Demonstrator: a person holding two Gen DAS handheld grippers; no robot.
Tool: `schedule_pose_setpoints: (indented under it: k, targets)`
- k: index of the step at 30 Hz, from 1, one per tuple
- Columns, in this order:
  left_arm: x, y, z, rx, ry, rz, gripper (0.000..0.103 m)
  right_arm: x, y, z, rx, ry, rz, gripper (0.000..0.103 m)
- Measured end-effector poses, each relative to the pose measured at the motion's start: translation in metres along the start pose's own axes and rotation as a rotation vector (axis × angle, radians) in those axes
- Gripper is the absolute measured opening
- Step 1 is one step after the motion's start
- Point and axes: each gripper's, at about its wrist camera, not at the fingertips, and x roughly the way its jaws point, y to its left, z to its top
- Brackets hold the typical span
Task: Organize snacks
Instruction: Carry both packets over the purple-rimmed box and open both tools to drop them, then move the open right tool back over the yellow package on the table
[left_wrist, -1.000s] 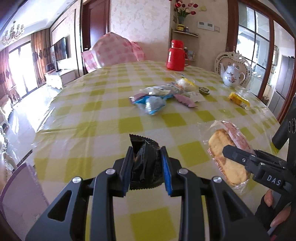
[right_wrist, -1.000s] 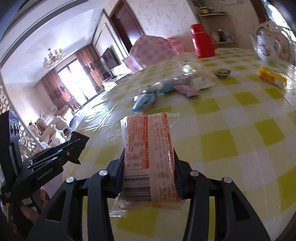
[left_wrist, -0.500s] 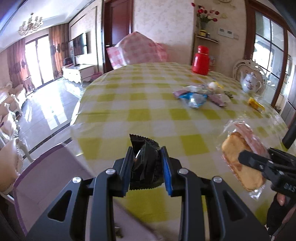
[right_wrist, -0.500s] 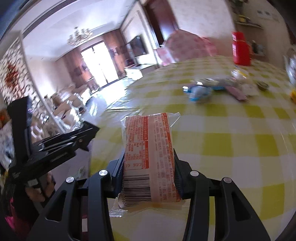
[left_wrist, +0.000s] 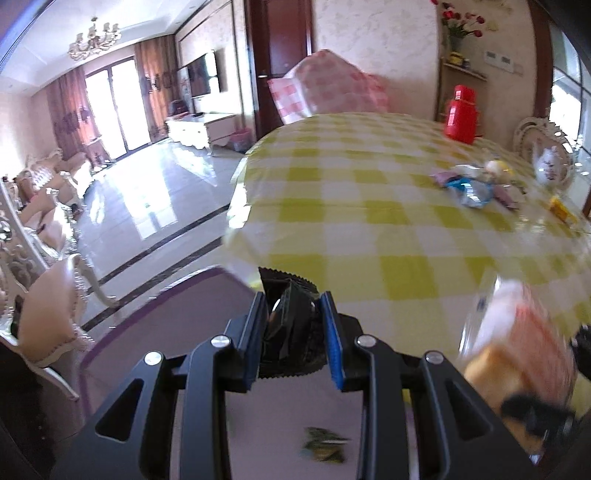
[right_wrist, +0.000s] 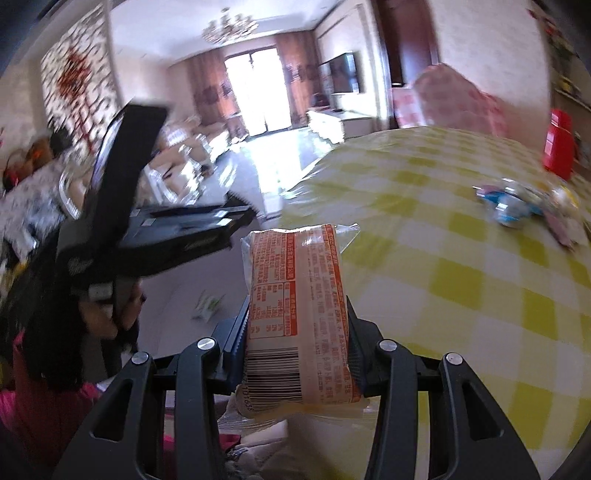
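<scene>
the left gripper (left_wrist: 291, 325) is clamped on a black sachet (left_wrist: 290, 317) and the right gripper (right_wrist: 297, 325) on an orange-printed bread pack (right_wrist: 299, 306), long axis along its fingers, both over the yellow-check table's (left_wrist: 369, 229) near edge, the left nearer the pale purple surface (left_wrist: 177, 317) just below.

Bread packet (right_wrist: 299, 317): barcode digits "101638" legible; other print unreadable.
</scene>
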Motion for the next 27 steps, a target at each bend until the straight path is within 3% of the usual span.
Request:
schedule_pose_setpoints:
  k: [6,12,13,14,15,17,20,27]
  targets:
    - [-0.004,0.041,0.001,-0.008,0.019,0.130,0.030,0.033,0.057,-0.003,-0.138,0.079,0.041,0.044]
    - [-0.004,0.072,-0.002,-0.019,0.039,0.195,0.031,0.054,0.094,-0.005,-0.231,0.124,0.106,0.045]
    - [-0.003,0.076,-0.002,-0.022,0.043,0.201,0.033,0.056,0.100,-0.006,-0.249,0.133,0.131,0.045]
    - [-0.003,0.079,-0.003,-0.029,0.044,0.207,0.050,0.055,0.102,-0.007,-0.257,0.130,0.145,0.046]
    - [-0.003,0.080,-0.002,-0.033,0.038,0.214,0.077,0.053,0.104,-0.007,-0.261,0.124,0.155,0.050]
    - [-0.007,0.079,-0.002,-0.029,0.011,0.243,0.091,0.049,0.103,-0.005,-0.251,0.104,0.163,0.057]
    - [-0.008,0.076,-0.001,-0.029,0.000,0.240,0.096,0.044,0.089,0.001,-0.201,0.078,0.150,0.058]
    - [-0.004,0.058,0.000,0.002,-0.004,0.227,0.097,0.022,0.030,0.008,-0.045,0.007,0.080,0.064]
